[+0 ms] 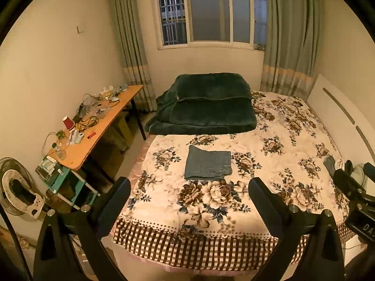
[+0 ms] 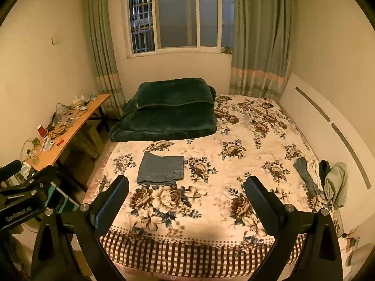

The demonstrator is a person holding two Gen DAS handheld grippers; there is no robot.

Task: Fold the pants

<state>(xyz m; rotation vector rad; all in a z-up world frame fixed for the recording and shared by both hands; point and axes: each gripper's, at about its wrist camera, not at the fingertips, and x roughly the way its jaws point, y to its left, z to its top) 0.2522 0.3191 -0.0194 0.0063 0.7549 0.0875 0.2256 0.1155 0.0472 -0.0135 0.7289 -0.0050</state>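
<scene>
Up close, the left tongs stand spread wide and grip nothing, held above the foot of the bed. The right tongs are likewise spread and empty, hanging over the same checked edge of the bed cover. Each pair shows at the edge of the other's view, side by side and apart. Beyond the left tongs, the grey-blue pants lie folded into a flat rectangle on the flowered cover, toward the bed's left half. Further back a dark green quilt is stacked near the window. A small heap of other garments lies at the bed's right edge. Left of the bed stands a wooden worktop strewn with cables and a red cup.
</scene>
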